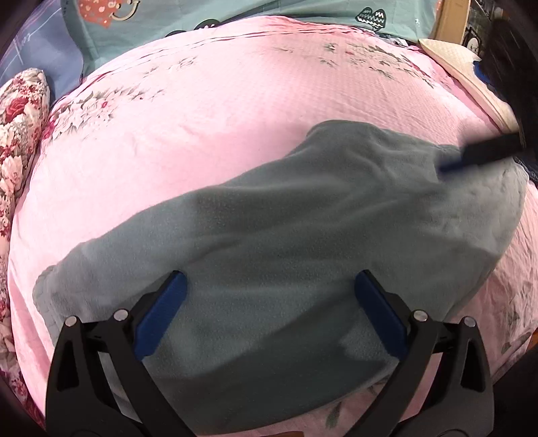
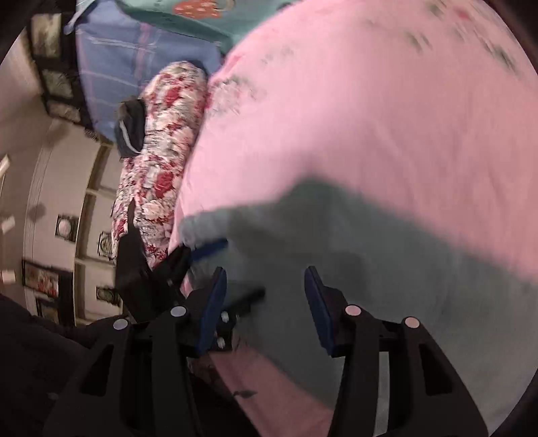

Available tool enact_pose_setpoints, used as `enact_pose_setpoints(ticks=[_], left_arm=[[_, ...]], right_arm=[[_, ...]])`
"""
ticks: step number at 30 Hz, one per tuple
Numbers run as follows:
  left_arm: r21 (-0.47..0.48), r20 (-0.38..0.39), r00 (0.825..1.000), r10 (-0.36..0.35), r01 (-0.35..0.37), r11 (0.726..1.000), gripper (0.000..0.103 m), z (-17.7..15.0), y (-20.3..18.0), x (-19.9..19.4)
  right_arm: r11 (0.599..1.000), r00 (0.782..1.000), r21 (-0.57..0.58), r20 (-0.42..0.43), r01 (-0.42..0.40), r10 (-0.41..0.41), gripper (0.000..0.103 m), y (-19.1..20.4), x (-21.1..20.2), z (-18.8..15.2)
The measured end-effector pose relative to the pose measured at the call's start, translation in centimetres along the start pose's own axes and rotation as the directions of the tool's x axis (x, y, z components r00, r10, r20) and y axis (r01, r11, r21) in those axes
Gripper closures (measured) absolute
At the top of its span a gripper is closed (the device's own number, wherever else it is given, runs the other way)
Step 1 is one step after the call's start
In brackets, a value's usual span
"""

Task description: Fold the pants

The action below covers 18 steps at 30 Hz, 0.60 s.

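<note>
Grey fleece pants (image 1: 285,242) lie spread across a pink floral bedspread (image 1: 201,117). My left gripper (image 1: 270,282) is open, jaws wide apart, hovering just over the near part of the pants and holding nothing. My right gripper (image 1: 450,164) shows at the far right of the left wrist view, blurred, at the pants' far end. In the right wrist view the right gripper (image 2: 265,279) is open above the pants (image 2: 370,269), and the left gripper (image 2: 208,250) shows at the pants' left end. That view is blurred by motion.
A red floral pillow (image 1: 20,134) lies along the bed's left side, also in the right wrist view (image 2: 161,161). Teal patterned bedding (image 1: 235,13) lies at the head. A cream item (image 1: 467,67) sits at the far right. A tiled wall (image 2: 50,201) borders the bed.
</note>
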State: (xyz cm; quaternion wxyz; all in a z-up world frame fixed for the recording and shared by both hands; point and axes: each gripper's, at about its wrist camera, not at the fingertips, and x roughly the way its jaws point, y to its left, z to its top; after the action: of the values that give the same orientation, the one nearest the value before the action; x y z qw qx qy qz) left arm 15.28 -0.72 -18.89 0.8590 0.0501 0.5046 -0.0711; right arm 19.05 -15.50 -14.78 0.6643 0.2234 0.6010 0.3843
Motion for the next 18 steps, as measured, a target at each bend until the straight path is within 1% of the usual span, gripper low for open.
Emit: enact_pose_setpoints(ticks=[2, 3, 4, 7, 8, 10, 11, 12, 13, 14, 15, 16, 17, 18], left_arm=[[-0.001, -0.006, 1.000, 0.003, -0.003, 1.000, 0.002, 0.1, 0.0, 0.0], [-0.006, -0.010, 1.000, 0.009, -0.009, 1.000, 0.002, 0.1, -0.1, 0.0], [-0.010, -0.011, 1.000, 0.014, -0.014, 1.000, 0.002, 0.1, -0.3, 0.0], [-0.027, -0.013, 0.999, 0.039, -0.039, 0.999, 0.002, 0.2, -0.5, 0.0], [-0.040, -0.020, 0.998, 0.052, -0.053, 0.998, 0.002, 0.3, -0.6, 0.0], [-0.065, -0.039, 0.996, 0.086, -0.088, 0.994, 0.002, 0.4, -1.1, -0.2], [-0.076, -0.050, 0.992, 0.116, -0.119, 0.990, 0.002, 0.5, -1.5, -0.4], [-0.080, -0.062, 0.987, 0.151, -0.156, 0.984, 0.002, 0.7, -1.8, -0.6], [-0.081, -0.073, 0.980, 0.183, -0.189, 0.979, 0.002, 0.8, -2.0, -0.7], [-0.082, -0.089, 0.971, 0.223, -0.230, 0.970, 0.002, 1.0, -2.4, -1.0], [-0.082, -0.098, 0.964, 0.248, -0.257, 0.963, 0.002, 1.2, -2.8, -1.3], [-0.083, -0.101, 0.959, 0.266, -0.274, 0.958, 0.002, 1.4, -3.2, -1.6], [-0.088, -0.099, 0.954, 0.282, -0.290, 0.953, 0.002, 1.5, -3.8, -2.2], [-0.095, -0.095, 0.950, 0.297, -0.305, 0.948, 0.002, 1.7, -4.4, -2.9]], right_arm=[[0.997, 0.999, 0.050, -0.001, 0.053, -0.053, 0.053, -1.9, -0.4, -2.9], [0.993, 0.995, 0.073, 0.014, 0.094, -0.095, 0.057, -3.2, -1.6, -4.3], [0.993, 0.996, 0.088, 0.039, 0.078, -0.082, 0.056, -4.0, -2.8, -5.2], [0.981, 0.984, 0.182, 0.148, 0.070, -0.097, 0.055, -8.4, -9.2, -8.0], [0.972, 0.972, 0.207, 0.183, 0.107, -0.146, 0.057, -10.1, -11.9, -9.1], [0.958, 0.952, 0.257, 0.242, 0.124, -0.188, 0.057, -13.0, -15.9, -10.8], [0.954, 0.942, 0.284, 0.279, 0.102, -0.184, 0.058, -14.8, -18.1, -12.0], [0.947, 0.927, 0.305, 0.314, 0.103, -0.203, 0.059, -16.2, -20.0, -13.0], [0.943, 0.916, 0.324, 0.351, 0.076, -0.194, 0.057, -17.7, -21.8, -14.0], [0.930, 0.892, 0.361, 0.392, 0.075, -0.224, 0.058, -19.4, -23.9, -15.2], [0.924, 0.877, 0.380, 0.428, 0.043, -0.217, 0.054, -20.7, -25.4, -16.1], [0.901, 0.850, 0.430, 0.449, 0.064, -0.274, 0.058, -22.2, -27.2, -16.8], [0.887, 0.815, 0.456, 0.487, 0.070, -0.315, 0.054, -23.3, -29.2, -17.6], [0.878, 0.791, 0.475, 0.514, 0.060, -0.332, 0.054, -23.9, -30.6, -18.3]])
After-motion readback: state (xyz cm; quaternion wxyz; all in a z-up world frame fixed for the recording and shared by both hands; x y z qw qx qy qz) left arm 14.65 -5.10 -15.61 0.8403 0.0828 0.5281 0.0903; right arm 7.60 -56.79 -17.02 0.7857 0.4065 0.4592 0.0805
